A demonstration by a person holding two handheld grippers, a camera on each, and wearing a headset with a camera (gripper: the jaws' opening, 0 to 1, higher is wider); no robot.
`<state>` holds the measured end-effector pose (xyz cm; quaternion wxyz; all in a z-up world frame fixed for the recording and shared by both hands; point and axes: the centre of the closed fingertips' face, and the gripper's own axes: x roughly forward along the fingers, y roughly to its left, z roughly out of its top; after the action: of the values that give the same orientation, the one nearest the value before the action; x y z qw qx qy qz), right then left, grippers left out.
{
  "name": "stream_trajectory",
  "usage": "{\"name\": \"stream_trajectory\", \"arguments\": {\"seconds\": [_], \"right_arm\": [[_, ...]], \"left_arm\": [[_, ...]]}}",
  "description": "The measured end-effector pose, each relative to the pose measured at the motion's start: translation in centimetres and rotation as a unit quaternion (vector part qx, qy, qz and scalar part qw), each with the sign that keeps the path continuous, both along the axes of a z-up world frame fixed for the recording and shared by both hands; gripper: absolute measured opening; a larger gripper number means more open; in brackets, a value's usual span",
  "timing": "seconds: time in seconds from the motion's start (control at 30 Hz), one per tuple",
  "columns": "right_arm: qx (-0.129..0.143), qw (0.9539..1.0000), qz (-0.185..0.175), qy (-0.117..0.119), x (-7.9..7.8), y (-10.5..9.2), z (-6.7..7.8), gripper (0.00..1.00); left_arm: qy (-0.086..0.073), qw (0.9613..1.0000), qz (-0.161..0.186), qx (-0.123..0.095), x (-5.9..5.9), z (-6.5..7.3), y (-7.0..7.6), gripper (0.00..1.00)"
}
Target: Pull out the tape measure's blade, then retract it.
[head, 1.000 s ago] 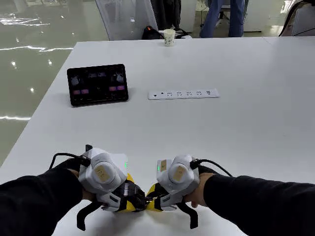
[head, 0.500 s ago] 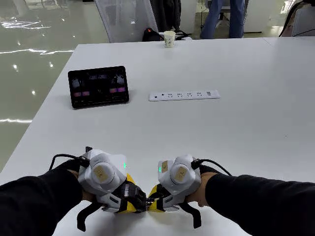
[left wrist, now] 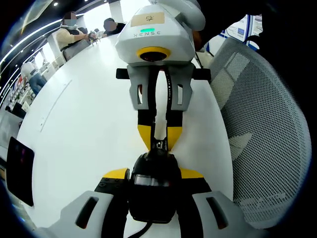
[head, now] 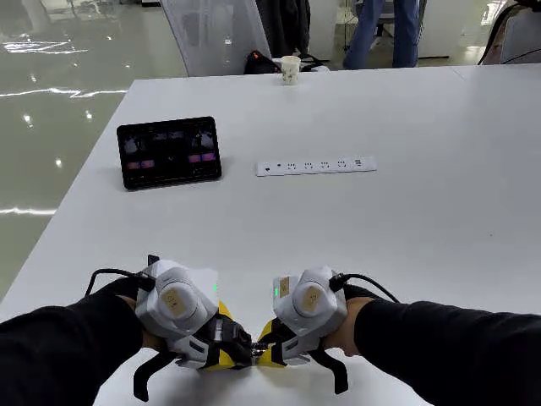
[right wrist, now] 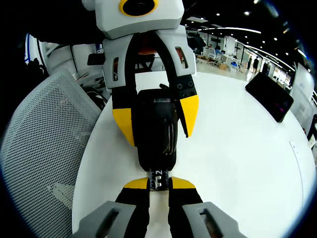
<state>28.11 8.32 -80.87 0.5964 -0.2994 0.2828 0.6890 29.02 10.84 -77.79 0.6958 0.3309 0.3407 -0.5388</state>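
Both grippers sit at the near edge of the white table (head: 380, 237), somewhat toward its near left corner, nose to nose.

Left gripper (left wrist: 153, 173): yellow-tipped jaws clamped on either side of the black tape measure (left wrist: 153, 196) case, holding it firmly. Case points toward the right gripper (right wrist: 158, 184).

Right gripper: jaws drawn narrow, pinched on the blade (right wrist: 158, 177) tip. Only a short stub of blade shows between the case mouth and the jaws; printed digits visible on it. The two grippers' tips are almost touching.

Cannot tell whether the case rests on the table or is held just above it.

Elsewhere on the table: a dark tablet (head: 169, 152) propped up near the left edge, screen lit; a white power strip (head: 315, 165) lying flat around the middle, well apart from the grippers; a paper cup (head: 290, 68) upright at the far edge.

A grey mesh chair (left wrist: 267, 129) stands just beside the near edge. Dark sleeves cover both of the person's forearms.
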Motion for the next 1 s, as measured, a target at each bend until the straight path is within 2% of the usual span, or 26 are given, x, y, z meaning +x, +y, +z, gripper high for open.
{"name": "stream_trajectory", "arguments": {"seconds": [0.67,1.0], "right_arm": [[-0.011,0.9999,0.004,-0.004,0.0,-1.3,0.0,0.1],[-0.012,0.9999,0.0,-0.002,-0.1,-1.9,0.1,0.1]], "left_arm": [[-0.001,1.0,0.002,-0.001,-0.1,0.0,-0.2,0.31],[-0.008,1.0,0.002,-0.003,-0.3,0.1,-0.3,0.31]]}}
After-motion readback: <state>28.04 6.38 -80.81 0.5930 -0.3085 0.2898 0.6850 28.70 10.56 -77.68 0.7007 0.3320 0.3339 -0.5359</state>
